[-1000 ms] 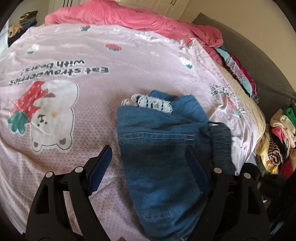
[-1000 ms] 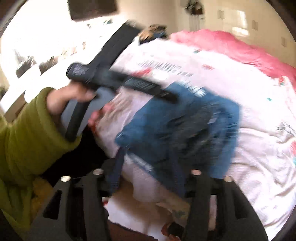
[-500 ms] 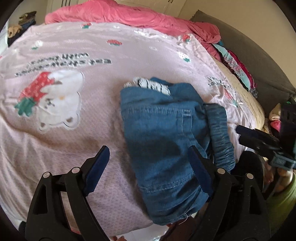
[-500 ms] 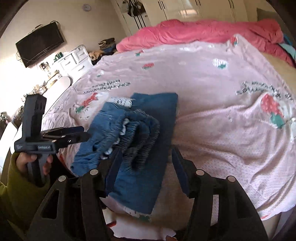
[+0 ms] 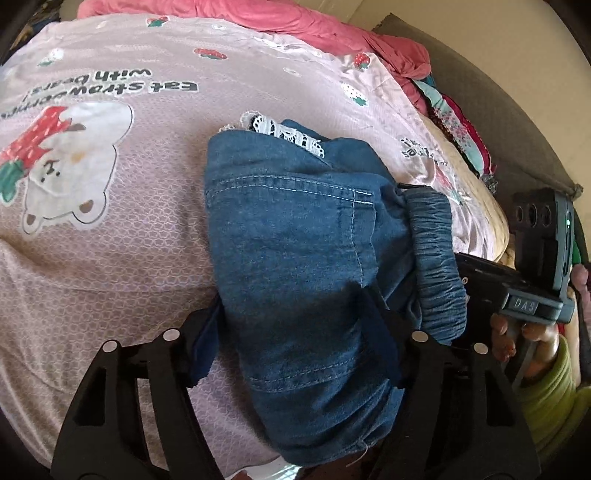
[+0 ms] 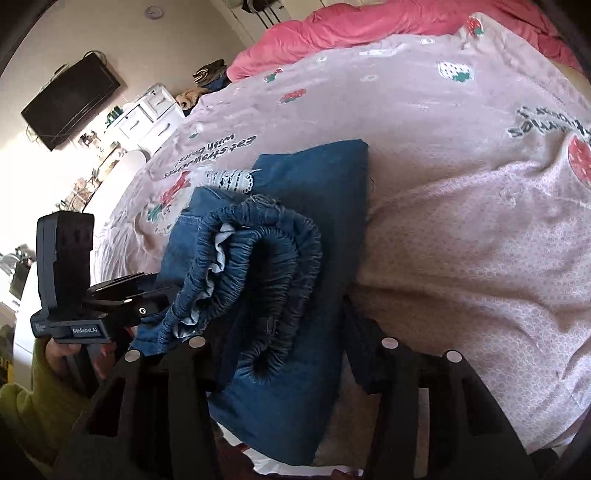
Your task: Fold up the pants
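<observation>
Lying folded near the bed's lower edge, the blue denim pants [image 5: 303,258] fill the centre and lower middle of the left wrist view, resting on a pink bedspread [image 5: 110,258] printed with a bear, strawberries and upside-down lettering. A strip of white lace trim [image 5: 284,134] peeks out at the bundle's upper edge, and the gathered elastic waistband [image 5: 436,258] runs down its right side. The left gripper [image 5: 295,347] stands wide, one finger on either side of the folded denim at the bottom of the frame — gripping nothing.

In the right wrist view the pants [image 6: 314,206] sit at centre, the waistband [image 6: 266,280] curled into a loop just above the right gripper [image 6: 280,354]. That claw is spread wide too, its fingers flanking the near end of the bundle without pinching it. The left gripper [image 6: 122,295] shows at the left edge of this frame — held by a hand in a yellow-green sleeve [image 6: 33,413]. A pink duvet [image 6: 369,33] lies bunched along the top, and a wall-mounted television [image 6: 70,103] hangs in the upper left.
</observation>
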